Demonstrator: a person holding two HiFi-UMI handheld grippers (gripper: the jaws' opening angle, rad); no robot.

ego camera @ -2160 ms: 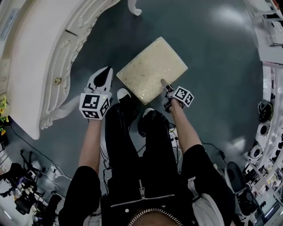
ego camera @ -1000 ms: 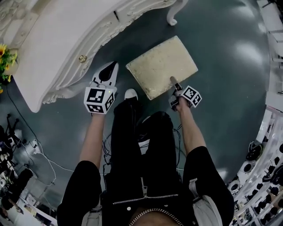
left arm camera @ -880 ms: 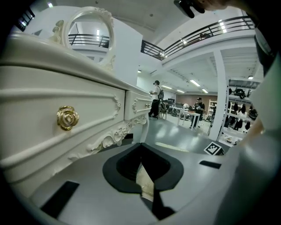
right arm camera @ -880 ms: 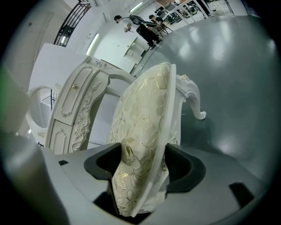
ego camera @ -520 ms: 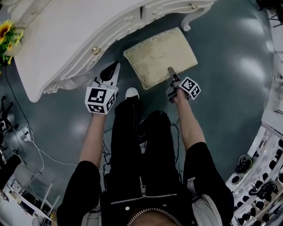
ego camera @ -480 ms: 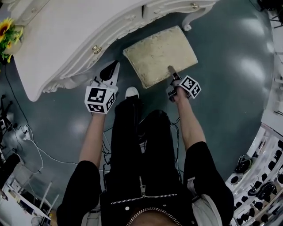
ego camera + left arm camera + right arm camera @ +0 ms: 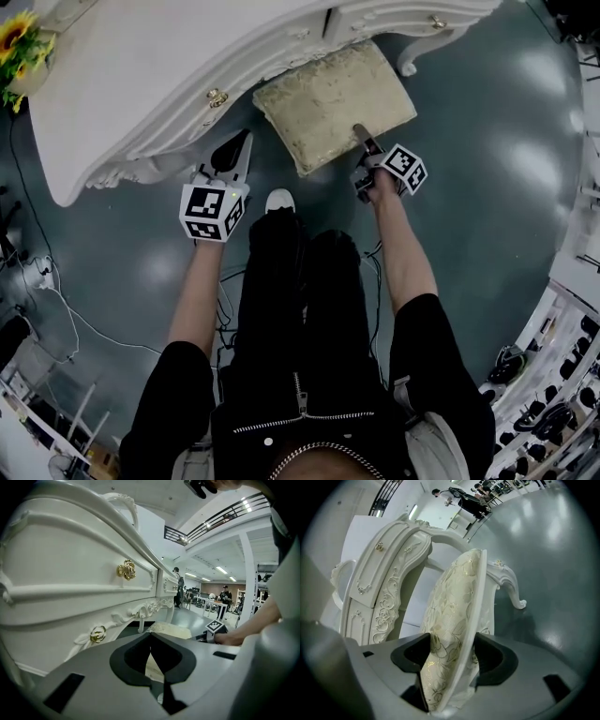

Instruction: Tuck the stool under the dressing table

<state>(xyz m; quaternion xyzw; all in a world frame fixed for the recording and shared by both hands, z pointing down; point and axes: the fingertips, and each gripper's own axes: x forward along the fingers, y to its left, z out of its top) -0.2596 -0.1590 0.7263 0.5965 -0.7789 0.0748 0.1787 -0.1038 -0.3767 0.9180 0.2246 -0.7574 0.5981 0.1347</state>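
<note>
The stool, a white frame with a cream floral cushion, stands on the dark floor with its far edge under the white dressing table. My right gripper is shut on the seat's near right edge, and its jaws have just closed a little tighter. In the right gripper view the cushion and seat rim sit between the jaws of the right gripper. My left gripper is shut and empty, left of the stool and just off the table's carved front. In the left gripper view the left gripper points along the drawer front.
A gold drawer knob sits on the table front above my left gripper. The table's curved leg stands right of the stool. The person's shoe is just behind the stool. Sunflowers lie at top left, cables on the floor at left.
The stool has slid toward the dressing table with my right gripper on it, and its far edge is now under the tabletop. My left gripper has moved along beside it, still shut.
</note>
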